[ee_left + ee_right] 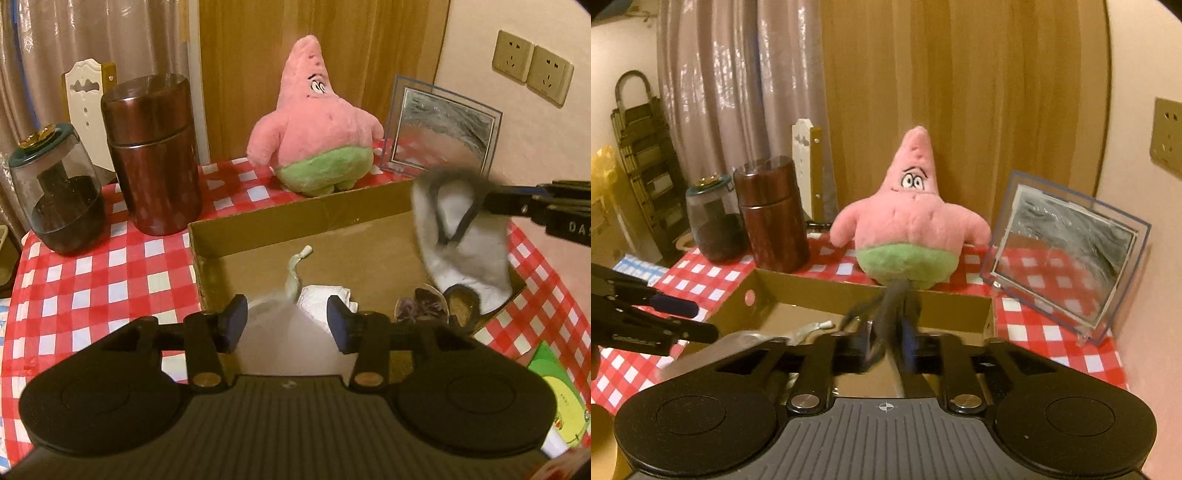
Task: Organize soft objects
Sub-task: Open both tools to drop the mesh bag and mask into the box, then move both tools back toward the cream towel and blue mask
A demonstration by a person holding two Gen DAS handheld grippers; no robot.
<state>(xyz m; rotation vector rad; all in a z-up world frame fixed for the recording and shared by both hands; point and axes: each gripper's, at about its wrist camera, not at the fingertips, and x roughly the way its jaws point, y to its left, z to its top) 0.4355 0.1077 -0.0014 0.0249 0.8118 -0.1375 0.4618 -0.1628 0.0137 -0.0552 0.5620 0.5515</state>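
Observation:
A shallow cardboard box lies on the red checked table. In it are a white cloth, a pale green strip and dark socks. My left gripper is open over the box's near edge, with a blurred white cloth between its fingers; it also shows in the right wrist view. My right gripper is shut on a grey sock with a dark hem, which hangs over the box's right side. A pink plush star stands behind the box.
A brown metal canister and a glass jar with a green lid stand at the back left. A clear-framed mirror leans on the wall at the right. Wall sockets are above it. A green card lies near right.

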